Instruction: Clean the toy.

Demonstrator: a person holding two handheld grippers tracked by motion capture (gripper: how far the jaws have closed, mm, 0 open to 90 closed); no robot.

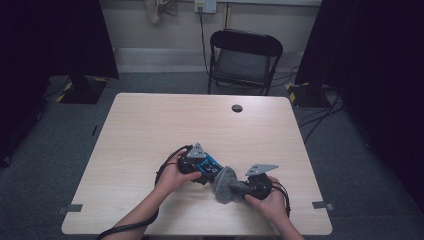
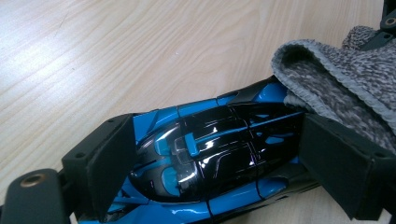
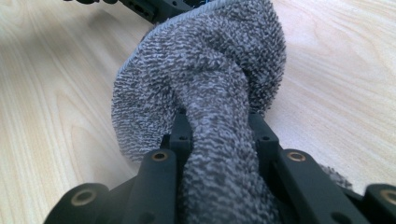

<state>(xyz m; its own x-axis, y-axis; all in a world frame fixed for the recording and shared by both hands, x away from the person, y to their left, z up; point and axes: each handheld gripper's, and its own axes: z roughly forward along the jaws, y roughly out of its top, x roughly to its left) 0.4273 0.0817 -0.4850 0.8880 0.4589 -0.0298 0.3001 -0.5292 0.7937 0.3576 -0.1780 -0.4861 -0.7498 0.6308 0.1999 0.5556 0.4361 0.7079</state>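
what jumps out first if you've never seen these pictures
A glossy blue and black toy car sits between the jaws of the left tool, near the table's front edge. Right beside it, a grey cloth bunched in the shut right tool reaches over the car's end. Beyond the table stands a black folding chair.

Nothing readable anywhere, honestly. No lettering, brand, number or sign on the blue and black toy car (image 2: 210,158), the grey cloth (image 3: 210,84) or the desk (image 1: 150,125).
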